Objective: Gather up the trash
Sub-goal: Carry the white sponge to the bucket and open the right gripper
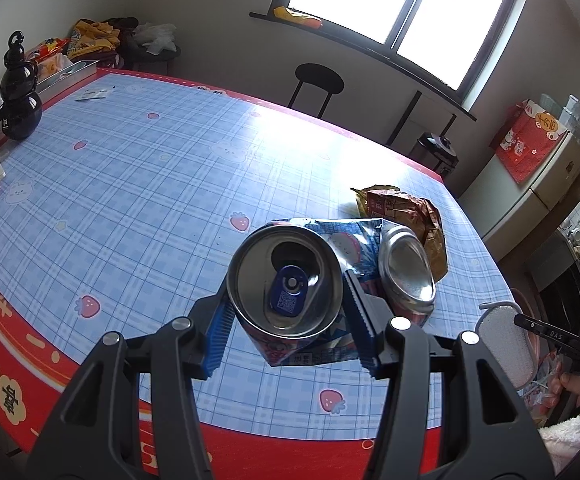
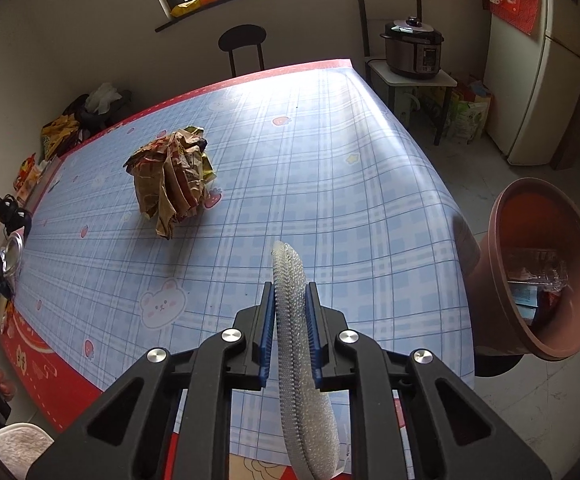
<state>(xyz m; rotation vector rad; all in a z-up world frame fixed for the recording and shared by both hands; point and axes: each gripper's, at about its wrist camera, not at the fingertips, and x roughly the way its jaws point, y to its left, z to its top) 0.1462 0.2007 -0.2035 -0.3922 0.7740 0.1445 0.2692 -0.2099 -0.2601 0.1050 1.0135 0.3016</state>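
Far left, near the table (image 1: 138, 168) edge: black gourd-shaped bottle (image 1: 20, 96), not part of the job. Centre of the left wrist view: crushed drink can (image 1: 286, 284) clamped between the blue pads of the left gripper (image 1: 286, 316), lifted clear of the checked cloth, top end facing the camera. Thin dented metal, probably light and springy; grip across the crumpled waist looks secure, though the smooth skin could slip if squeezed less.

Just behind the can, on the cloth: crumpled brown snack wrapper (image 2: 174, 180), lying loose, well apart from both grippers. Soft, featherweight, crackly; best pinched at a raised fold near the top rather than scooped from below.

Further right: right gripper (image 2: 290, 332) closed tight on a white mesh pad (image 2: 290, 304), held edge-up between the pads, limp and spongy, drooping past the fingers. Light, compressible, unlikely to break; grip at mid-length keeps it from flopping.

Far right, beyond the table edge: brown bin (image 2: 546, 268), tilted mouth toward the camera, some packaging already inside. Likely drop point for all three.
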